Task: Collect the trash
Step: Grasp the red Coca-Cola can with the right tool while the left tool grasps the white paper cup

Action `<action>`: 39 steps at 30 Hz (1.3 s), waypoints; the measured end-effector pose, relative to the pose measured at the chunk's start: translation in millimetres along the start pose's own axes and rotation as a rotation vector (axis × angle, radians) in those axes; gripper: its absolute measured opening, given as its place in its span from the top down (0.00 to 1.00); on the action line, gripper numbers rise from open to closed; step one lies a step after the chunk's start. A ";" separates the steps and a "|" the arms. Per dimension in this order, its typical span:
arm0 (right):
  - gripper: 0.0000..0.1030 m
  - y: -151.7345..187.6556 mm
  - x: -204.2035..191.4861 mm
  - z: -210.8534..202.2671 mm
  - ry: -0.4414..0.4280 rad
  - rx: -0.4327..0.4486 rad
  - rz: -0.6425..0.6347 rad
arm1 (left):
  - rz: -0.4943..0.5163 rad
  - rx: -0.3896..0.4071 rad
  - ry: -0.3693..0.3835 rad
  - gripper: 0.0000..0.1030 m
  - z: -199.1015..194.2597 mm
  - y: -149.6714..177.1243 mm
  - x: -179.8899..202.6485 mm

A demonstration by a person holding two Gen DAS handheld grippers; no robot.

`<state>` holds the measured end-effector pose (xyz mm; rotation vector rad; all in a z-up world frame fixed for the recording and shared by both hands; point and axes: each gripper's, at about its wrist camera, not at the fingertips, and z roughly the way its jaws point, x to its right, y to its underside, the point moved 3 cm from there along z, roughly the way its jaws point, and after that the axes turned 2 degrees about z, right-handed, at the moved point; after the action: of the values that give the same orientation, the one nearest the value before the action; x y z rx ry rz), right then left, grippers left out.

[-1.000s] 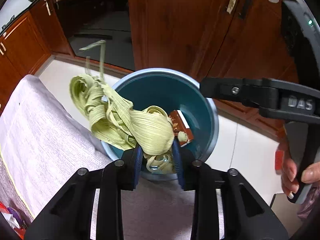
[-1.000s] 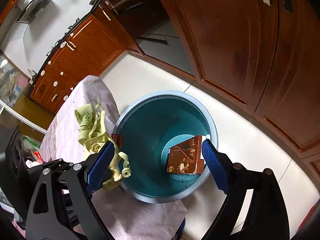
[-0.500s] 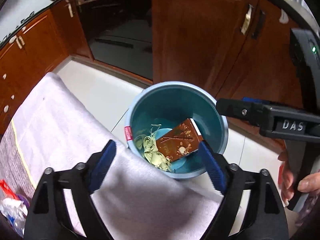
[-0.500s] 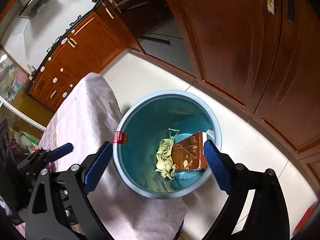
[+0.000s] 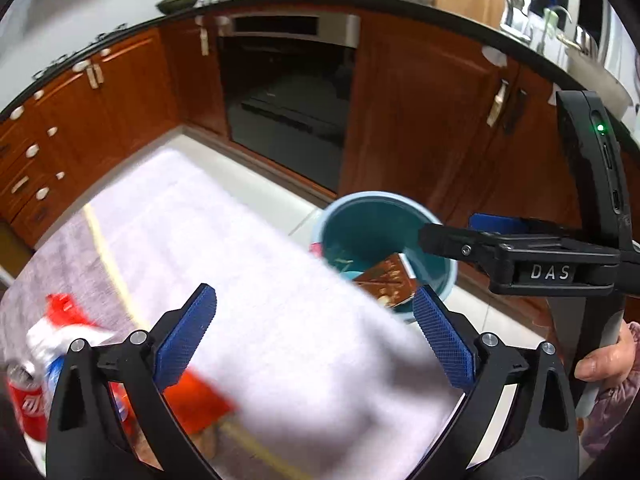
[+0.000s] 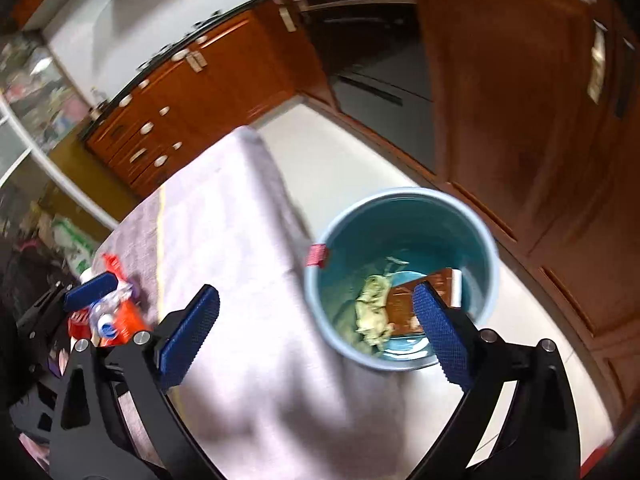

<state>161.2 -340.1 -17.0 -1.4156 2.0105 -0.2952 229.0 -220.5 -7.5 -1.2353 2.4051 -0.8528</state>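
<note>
A teal trash bin (image 6: 402, 200) stands on the floor beside the table; it also shows in the left wrist view (image 5: 384, 200). Inside lie a pale green ribbon bundle (image 6: 374, 310) and a brown box (image 6: 404, 304), the box also seen from the left (image 5: 386, 280). My left gripper (image 5: 314, 336) is open and empty over the grey tablecloth (image 5: 248, 264). My right gripper (image 6: 316, 334) is open and empty, by the bin's near rim. More trash sits at the left: a red can (image 5: 28, 408), a plastic bottle (image 5: 52, 340) and an orange packet (image 5: 192, 400).
Wooden kitchen cabinets (image 5: 432, 120) and a dark oven door (image 5: 288, 96) stand behind the bin. White tiled floor (image 6: 340, 152) lies between them and the table. The right gripper's body (image 5: 552, 268) crosses the left wrist view at right.
My left gripper opened and dropped the green ribbon bundle into the bin, then pulled back over the table. Both views have swung left, bringing the remaining trash into view.
</note>
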 end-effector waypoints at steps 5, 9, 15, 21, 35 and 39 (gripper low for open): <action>0.09 18.4 -55.0 9.5 -0.036 -0.045 -0.088 | -0.058 0.013 -0.071 0.04 -34.7 29.3 -44.6; 0.09 32.1 -100.5 16.7 -0.058 -0.089 -0.165 | -0.074 0.024 -0.143 0.04 -63.2 54.0 -86.9; 0.09 48.8 -177.0 17.7 -0.084 -0.113 -0.286 | -0.119 0.020 -0.268 0.04 -105.8 100.3 -168.3; 0.09 66.3 -255.0 18.5 -0.147 -0.146 -0.372 | -0.198 0.026 -0.335 0.04 -145.2 159.3 -249.8; 0.09 118.1 -392.0 99.0 -0.172 -0.407 -0.248 | -0.260 -0.029 -0.269 0.04 -133.3 237.6 -318.4; 0.09 128.0 -395.5 119.5 -0.152 -0.441 -0.147 | -0.287 -0.023 -0.229 0.04 -130.9 244.1 -330.4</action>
<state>219.1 88.5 -25.4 -1.7982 1.9216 0.2053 200.4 206.6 -59.6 -1.6187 2.0952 -0.7142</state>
